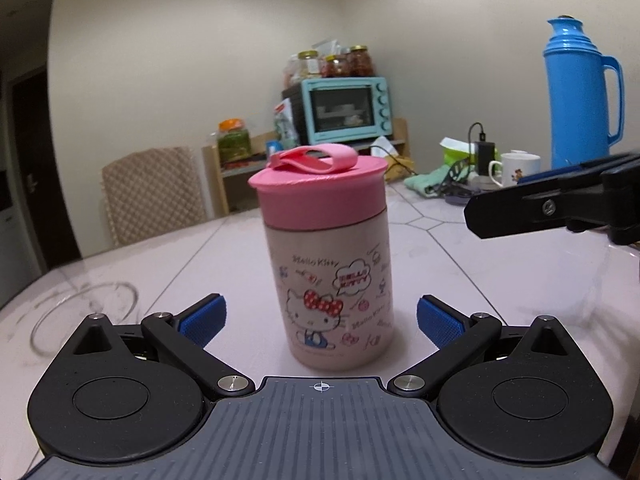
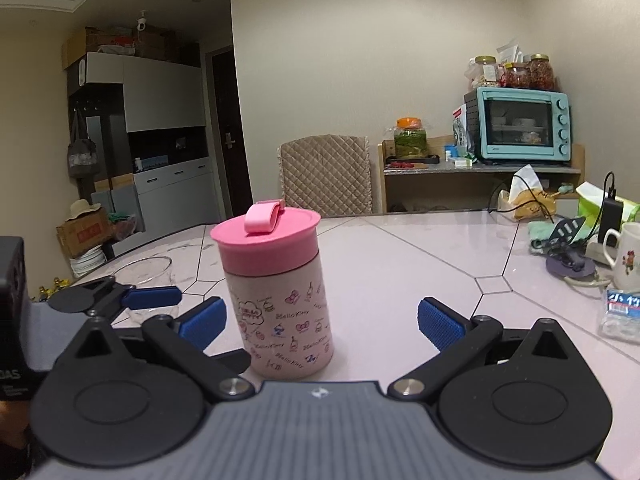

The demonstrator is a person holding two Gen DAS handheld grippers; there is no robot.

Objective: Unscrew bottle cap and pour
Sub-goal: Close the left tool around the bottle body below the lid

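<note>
Left gripper (image 1: 321, 322) and right gripper (image 2: 321, 322) both sit level and low over the table (image 1: 500, 280), fingers spread wide, holding nothing. Between each pair stands the upright bottle (image 1: 334, 268), pink cap (image 1: 320, 196) on. Beyond, a glass bowl (image 2: 146, 276) rests at left.

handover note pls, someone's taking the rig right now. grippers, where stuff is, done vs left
Left gripper: open, empty, jaws spread either side of the bottle near its base, not touching.
Right gripper: open, empty, facing the same bottle from another side.
Bottle stands upright on the table, pink cap still on, strap folded over the top.
Clear glass bowl sits on the table beyond the left gripper, looks empty.
Done: nothing beyond the approach.
Left: grip body, unscrew cap, pour, likely into the bowl.
</note>
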